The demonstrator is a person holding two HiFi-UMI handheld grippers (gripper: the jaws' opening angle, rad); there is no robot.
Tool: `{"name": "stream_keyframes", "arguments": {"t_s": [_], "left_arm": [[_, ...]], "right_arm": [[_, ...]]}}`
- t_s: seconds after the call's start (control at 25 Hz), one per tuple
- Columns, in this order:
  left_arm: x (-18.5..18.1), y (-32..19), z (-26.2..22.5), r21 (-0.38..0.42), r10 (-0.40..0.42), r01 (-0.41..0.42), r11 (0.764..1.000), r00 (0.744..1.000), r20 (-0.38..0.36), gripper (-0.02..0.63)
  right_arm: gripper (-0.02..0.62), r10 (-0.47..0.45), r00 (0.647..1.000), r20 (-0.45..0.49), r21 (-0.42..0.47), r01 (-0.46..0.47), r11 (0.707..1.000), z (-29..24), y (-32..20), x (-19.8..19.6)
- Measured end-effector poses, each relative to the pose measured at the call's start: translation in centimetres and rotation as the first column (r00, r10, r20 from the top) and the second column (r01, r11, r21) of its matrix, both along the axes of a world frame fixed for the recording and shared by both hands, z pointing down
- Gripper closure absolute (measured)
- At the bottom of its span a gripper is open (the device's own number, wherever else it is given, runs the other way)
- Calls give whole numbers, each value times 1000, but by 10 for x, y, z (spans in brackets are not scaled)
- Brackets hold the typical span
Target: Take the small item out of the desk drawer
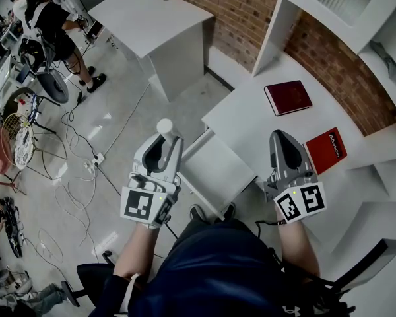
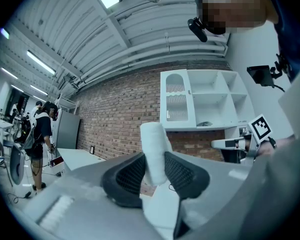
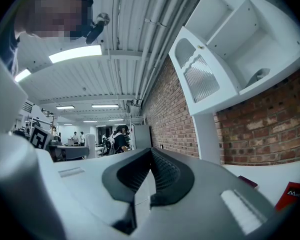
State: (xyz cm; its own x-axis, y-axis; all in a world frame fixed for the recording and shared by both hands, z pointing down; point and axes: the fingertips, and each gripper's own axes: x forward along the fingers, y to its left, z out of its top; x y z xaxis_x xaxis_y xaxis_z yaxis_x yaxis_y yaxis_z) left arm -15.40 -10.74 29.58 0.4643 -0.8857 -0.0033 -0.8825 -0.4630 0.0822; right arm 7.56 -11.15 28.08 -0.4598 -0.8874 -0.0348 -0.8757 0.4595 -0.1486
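Observation:
A small white cylinder point(image 1: 164, 125) point(image 2: 153, 151) stands upright between the jaws of my left gripper point(image 1: 166, 139) point(image 2: 154, 172), which is shut on it and held over the floor, left of the desk. The desk drawer point(image 1: 214, 172) is pulled out to the right of that gripper, and its bare white inside faces up. My right gripper point(image 1: 285, 139) point(image 3: 150, 176) hangs over the white desk point(image 1: 251, 121) with its jaws shut on nothing.
A dark red book point(image 1: 288, 97) and a red book point(image 1: 326, 150) lie on the desk. White shelving point(image 1: 356, 18) stands against the brick wall. A second white table point(image 1: 152, 18) stands at the back left. Cables point(image 1: 79, 177) trail over the floor, and a person point(image 1: 49, 18) stands far left.

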Motion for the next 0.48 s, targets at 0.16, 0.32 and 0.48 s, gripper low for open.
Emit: {"name": "stream_keyframes", "arguments": {"t_s": [0.16,0.32,0.48], "left_arm": [[-1,0,1,-4,1,-1,1000,1000,0,472],[-1,0,-1,-2,6,-6,1000,1000,4,472],[-1,-3,1,-6,9,-9,1000,1000,6,472]], "right_arm": [[594,1,1000,0,-2,-1,1000,0,0,-1],[594,6,1000,3,-5,-6,1000,0,0,-1],[594,10,1000,6,-8,-10,1000,1,-2,0]]}}
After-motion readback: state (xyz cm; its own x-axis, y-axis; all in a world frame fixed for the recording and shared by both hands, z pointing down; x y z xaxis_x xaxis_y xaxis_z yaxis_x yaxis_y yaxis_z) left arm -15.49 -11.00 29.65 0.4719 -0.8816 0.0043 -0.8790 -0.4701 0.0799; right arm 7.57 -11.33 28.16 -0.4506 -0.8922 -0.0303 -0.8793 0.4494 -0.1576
